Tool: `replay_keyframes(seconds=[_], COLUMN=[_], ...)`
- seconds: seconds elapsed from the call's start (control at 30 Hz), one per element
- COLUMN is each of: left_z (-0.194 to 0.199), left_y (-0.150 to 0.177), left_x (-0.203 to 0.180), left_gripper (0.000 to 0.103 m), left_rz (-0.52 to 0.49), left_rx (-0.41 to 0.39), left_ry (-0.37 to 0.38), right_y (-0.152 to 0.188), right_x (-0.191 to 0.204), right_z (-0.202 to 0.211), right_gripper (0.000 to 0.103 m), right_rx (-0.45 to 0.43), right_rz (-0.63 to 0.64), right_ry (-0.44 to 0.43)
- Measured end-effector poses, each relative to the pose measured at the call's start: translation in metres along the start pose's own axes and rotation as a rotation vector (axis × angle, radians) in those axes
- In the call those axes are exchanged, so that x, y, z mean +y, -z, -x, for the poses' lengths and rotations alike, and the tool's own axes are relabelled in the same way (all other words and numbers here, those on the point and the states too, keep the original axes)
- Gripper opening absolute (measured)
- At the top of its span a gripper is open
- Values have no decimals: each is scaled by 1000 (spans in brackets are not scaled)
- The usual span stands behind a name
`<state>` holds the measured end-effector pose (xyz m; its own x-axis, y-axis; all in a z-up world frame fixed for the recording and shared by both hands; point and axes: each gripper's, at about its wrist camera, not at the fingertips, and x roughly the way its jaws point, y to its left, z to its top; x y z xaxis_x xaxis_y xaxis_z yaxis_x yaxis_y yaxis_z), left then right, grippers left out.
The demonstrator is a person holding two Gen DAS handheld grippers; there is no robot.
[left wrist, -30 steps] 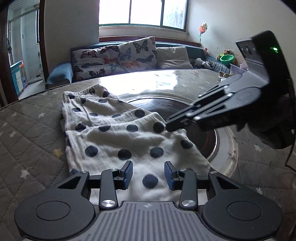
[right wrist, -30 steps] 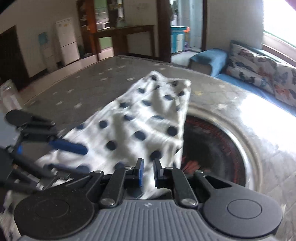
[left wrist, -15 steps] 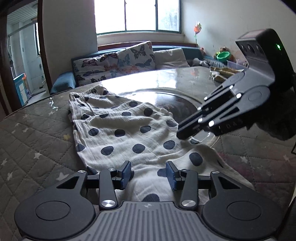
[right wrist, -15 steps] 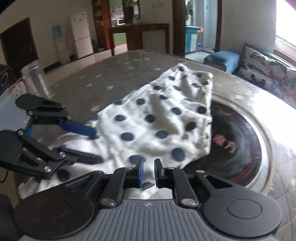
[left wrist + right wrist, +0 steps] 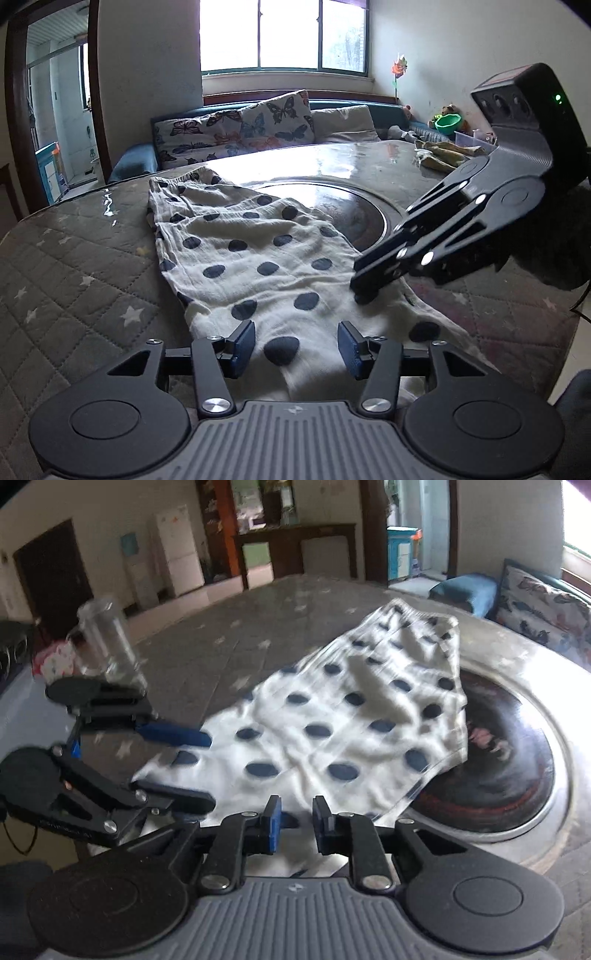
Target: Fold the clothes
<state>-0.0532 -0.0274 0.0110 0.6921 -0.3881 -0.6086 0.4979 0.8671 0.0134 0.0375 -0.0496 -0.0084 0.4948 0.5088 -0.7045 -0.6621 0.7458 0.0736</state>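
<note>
Between left hand-held gripper (image 5: pixel 296 344) fingers — spotted garment (image 5: pixel 258 258).

the left gripper (image 5: pixel 296 344) is hovering low with its jaws spread wide, while the right gripper (image 5: pixel 296 819) is reaching in from the right, fingers parted by a narrow gap.

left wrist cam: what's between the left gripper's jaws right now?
Only the white polka-dot cloth garment on the grey quilted table cover. The left gripper has its jaws open astride one dark dot; left wrist view shows it.
</note>
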Motion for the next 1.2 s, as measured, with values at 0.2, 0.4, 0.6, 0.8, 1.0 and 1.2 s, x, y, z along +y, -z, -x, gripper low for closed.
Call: replay_keyframes(seconds=[0.2, 0.4, 0.6, 0.8, 1.0, 1.2], left_z=[16, 36, 47, 55, 60, 56], left_y=[8, 7, 16, 34, 44, 48], left_x=[-6, 2, 15, 17, 14, 13], left_gripper=[58, 58, 58, 58, 62, 52], left_rz=[-9, 40, 141, 250, 374, 483], left_rx=[-5, -50, -20, 67, 113, 148], left_ry=[4, -16, -23, 13, 84, 129], right_y=[5, 13, 22, 31, 40, 48], right_x=[19, 38, 52, 66, 80, 93], right_z=[5, 9, 22, 35, 47, 59], right_gripper=[19, 22, 22, 25, 34, 38], right_rx=[8, 26, 30, 35, 40, 41], right_rz=[37, 79, 130, 182, 233, 277], right_ry=[-28, -60, -65, -70, -75, -77])
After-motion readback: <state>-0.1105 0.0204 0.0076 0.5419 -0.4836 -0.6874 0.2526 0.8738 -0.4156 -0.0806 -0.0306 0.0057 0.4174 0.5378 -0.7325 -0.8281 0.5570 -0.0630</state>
